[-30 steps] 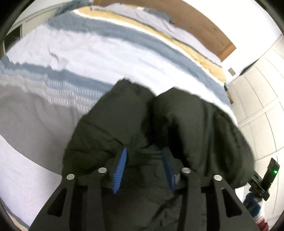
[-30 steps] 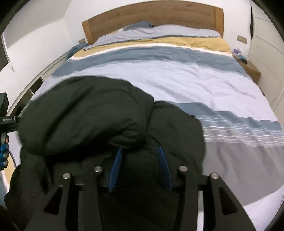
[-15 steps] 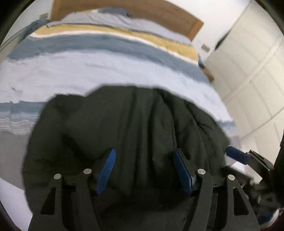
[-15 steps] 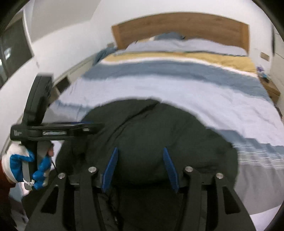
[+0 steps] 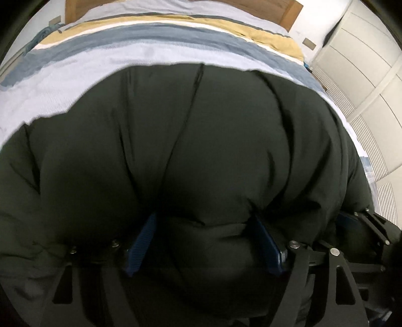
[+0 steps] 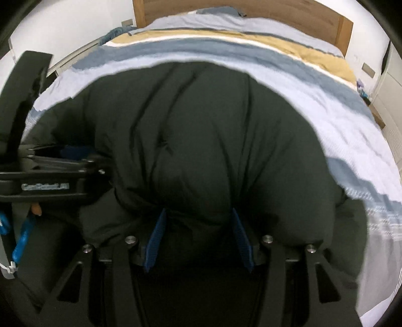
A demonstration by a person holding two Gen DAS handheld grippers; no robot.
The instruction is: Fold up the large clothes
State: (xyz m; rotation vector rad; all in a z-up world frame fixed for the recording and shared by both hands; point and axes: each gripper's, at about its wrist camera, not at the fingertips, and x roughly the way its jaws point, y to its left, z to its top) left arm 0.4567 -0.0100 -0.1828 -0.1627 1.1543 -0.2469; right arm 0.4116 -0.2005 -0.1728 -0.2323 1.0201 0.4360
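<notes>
A bulky dark green padded jacket fills most of both views; it also shows in the right wrist view. My left gripper has its blue pads spread wide with a thick fold of jacket bulging between them. My right gripper likewise has blue pads apart with jacket padding pressed between them. The left gripper's body shows at the left of the right wrist view, beside the jacket. The fingertips are partly hidden under the fabric.
The jacket lies over a bed with a striped duvet in blue, white and mustard bands. A wooden headboard is at the far end. White wardrobe doors stand to the right.
Both grippers have moved forward and opened wider. The two jacket lumps have spread into one broad mound that fills the views. The left gripper has come close beside the right.
</notes>
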